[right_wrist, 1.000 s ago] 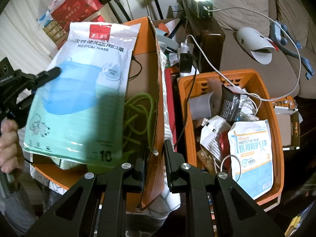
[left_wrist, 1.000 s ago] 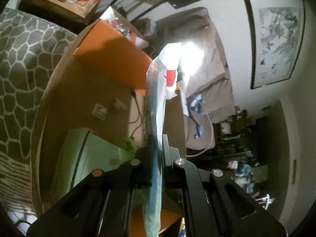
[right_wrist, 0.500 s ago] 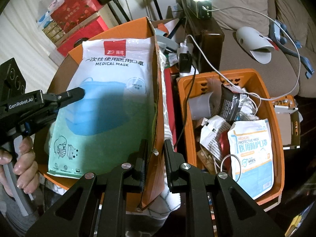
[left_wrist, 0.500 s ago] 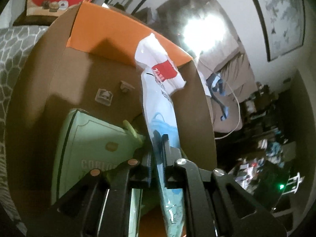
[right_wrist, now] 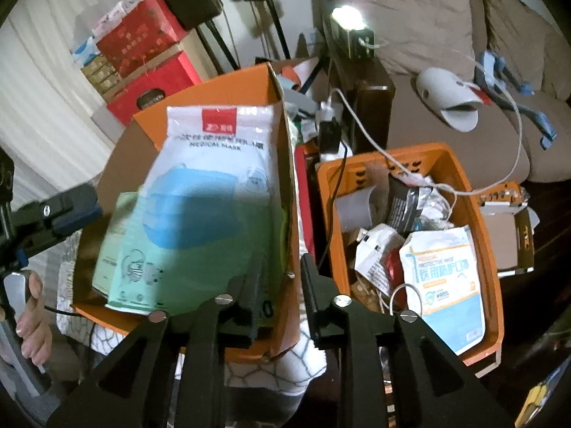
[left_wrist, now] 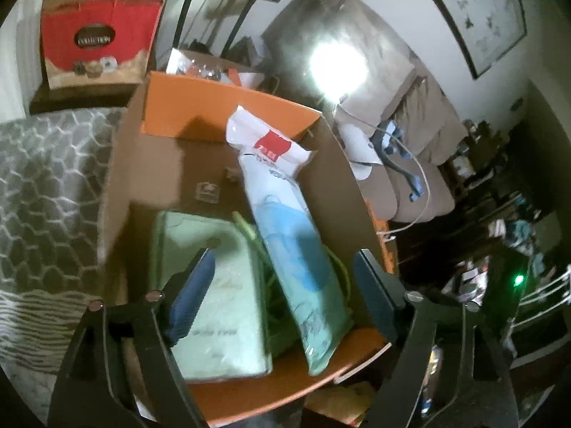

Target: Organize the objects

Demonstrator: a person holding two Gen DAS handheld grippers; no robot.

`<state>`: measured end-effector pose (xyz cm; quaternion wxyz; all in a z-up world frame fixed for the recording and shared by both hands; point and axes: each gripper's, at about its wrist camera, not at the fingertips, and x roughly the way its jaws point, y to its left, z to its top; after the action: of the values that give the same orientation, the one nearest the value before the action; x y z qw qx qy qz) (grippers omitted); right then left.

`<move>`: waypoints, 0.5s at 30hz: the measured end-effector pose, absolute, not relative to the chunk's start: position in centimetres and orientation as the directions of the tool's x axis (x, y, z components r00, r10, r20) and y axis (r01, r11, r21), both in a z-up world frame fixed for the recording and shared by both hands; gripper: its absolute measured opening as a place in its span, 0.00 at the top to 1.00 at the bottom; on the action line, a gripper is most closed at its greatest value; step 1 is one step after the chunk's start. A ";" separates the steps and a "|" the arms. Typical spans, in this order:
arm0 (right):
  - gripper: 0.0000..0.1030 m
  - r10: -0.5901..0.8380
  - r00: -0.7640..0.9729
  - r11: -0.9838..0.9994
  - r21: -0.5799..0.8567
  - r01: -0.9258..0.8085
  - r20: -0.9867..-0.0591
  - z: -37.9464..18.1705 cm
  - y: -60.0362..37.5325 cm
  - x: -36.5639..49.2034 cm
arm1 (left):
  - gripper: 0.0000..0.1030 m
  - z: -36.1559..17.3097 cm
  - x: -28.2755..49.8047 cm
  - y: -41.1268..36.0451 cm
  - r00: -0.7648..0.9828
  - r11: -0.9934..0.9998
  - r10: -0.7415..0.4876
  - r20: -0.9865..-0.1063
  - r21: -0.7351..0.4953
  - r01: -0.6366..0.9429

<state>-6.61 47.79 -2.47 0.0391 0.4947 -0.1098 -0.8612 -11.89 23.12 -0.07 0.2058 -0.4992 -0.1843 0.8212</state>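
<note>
A white, blue and green medical mask pack (left_wrist: 285, 235) (right_wrist: 210, 192) lies slanted inside the orange-and-brown cardboard box (left_wrist: 160, 171), next to a pale green box (left_wrist: 214, 285). My left gripper (left_wrist: 285, 255) hangs above the pack, its jaws opening wide and touching nothing. It also shows at the left edge of the right wrist view (right_wrist: 60, 207), held by a hand. My right gripper (right_wrist: 280, 267) straddles the box's right wall (right_wrist: 285, 164). Its jaws are opening, and the pads stand just off the wall.
An orange plastic basket (right_wrist: 478, 214) to the right holds another mask pack (right_wrist: 446, 274), packets and a white cable. Behind are a sofa (right_wrist: 428, 35), a bright lamp (right_wrist: 348, 18) and red gift boxes (right_wrist: 142, 42). A grey patterned cloth (left_wrist: 46, 185) lies to the left of the box.
The left gripper opened and let go of the mask pack, which dropped into the cardboard box; the gripper drew back and up. The right jaws parted from the box wall.
</note>
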 end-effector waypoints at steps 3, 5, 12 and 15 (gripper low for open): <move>0.72 -0.161 -0.533 -0.978 0.209 -0.029 -0.831 -1.4 47.0 -5.9 | 0.17 0.8 -11.2 22.1 -0.434 -0.880 0.471 -0.768 -0.443 -0.170; 0.70 -0.158 -0.551 -0.980 0.198 -0.013 -0.819 -0.7 46.2 -5.4 | 0.16 1.2 -10.5 21.2 -0.454 -0.898 0.436 -0.777 -0.408 -0.165; 0.61 -0.185 -0.595 -0.980 0.191 0.054 -0.782 1.2 42.8 -4.5 | 0.16 2.3 -8.7 18.6 -0.516 -0.935 0.352 -0.781 -0.321 -0.152; 0.56 -0.193 -0.611 -0.980 0.182 0.080 -0.768 1.8 41.3 -4.2 | 0.16 2.7 -8.1 17.7 -0.540 -0.946 0.319 -0.779 -0.292 -0.138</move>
<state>-4.21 41.28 1.80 0.0760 0.4342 -0.0650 -0.8953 -8.08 17.65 2.70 0.1310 -0.4611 -0.0982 0.8721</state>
